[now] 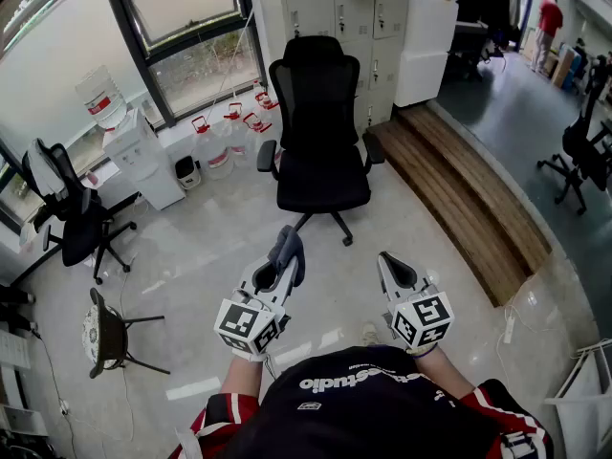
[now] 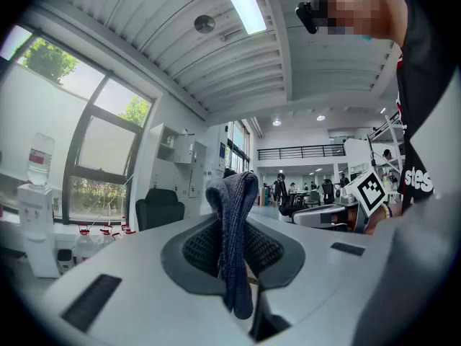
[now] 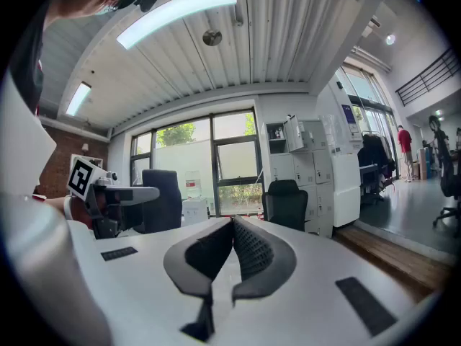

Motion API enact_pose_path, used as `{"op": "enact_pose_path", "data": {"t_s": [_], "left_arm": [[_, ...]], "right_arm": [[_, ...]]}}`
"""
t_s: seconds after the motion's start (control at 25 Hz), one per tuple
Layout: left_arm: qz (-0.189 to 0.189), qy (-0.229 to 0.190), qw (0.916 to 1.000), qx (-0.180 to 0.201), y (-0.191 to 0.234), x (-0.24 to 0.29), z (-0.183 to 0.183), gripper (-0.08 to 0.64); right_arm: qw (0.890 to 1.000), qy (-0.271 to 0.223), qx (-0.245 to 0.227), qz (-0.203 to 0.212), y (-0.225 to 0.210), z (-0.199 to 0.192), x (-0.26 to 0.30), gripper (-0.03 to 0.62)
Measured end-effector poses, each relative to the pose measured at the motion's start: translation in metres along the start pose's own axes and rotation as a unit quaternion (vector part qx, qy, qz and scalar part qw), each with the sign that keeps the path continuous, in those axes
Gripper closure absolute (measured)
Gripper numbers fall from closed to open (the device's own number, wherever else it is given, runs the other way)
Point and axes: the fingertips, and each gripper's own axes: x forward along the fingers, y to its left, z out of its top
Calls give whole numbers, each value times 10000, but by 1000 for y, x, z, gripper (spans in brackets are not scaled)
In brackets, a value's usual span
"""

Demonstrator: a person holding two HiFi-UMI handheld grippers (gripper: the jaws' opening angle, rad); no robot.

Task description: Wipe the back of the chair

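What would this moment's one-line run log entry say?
left gripper: shut on cloth | right gripper: shut, empty | chair: ahead, not touched

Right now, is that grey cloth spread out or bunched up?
Bunched up: the cloth stands folded in a narrow wad, pinched between the left gripper's jaws.

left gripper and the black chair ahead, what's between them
Only bare floor between the left gripper with its cloth and the chair, seen in the head view.

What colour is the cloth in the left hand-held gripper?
Dark blue-grey knit; the cloth shows best in the left gripper view.
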Motion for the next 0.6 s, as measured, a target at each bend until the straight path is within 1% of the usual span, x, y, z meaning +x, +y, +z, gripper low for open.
{"op": "enact_pose_path", "data": {"t_s": [0.12, 0.24, 0.6], "left_arm": [[-3, 13, 10000, -14, 9, -4, 2, 503], [-15, 23, 10000, -32, 13, -8, -2, 503], [-110, 90, 9998, -111, 8, -22, -13, 503]], "right_arm": [[10000, 22, -38, 18, 8, 3, 7, 578], [9999, 85, -56, 44, 15, -3, 11, 578], [9997, 220, -118, 27, 29, -16, 3, 578]]}}
